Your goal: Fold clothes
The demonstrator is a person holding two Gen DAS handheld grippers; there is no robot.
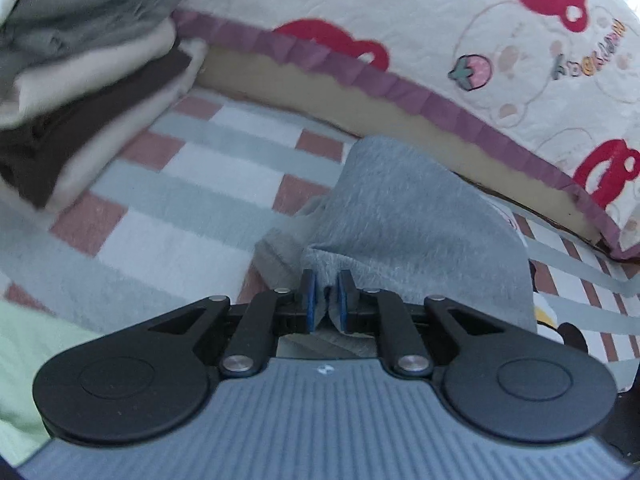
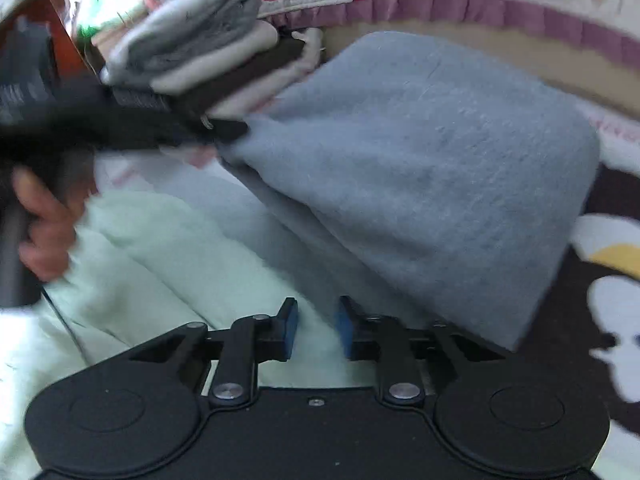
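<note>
The soft, light grey garment [image 1: 420, 216], draped just in front of the folded pile [image 1: 80, 92], hangs from the left tongs [image 1: 327, 300] clamped on its edge, while the right tongs [image 2: 318, 328] stand apart and empty near its lower hem, the likely second grip.

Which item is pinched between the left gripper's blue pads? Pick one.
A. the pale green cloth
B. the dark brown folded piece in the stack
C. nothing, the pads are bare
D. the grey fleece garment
D: in the left wrist view the left gripper has its blue pads pressed on a bunched edge of the grey fleece garment, while the folded stack lies apart on the checked sheet.
</note>
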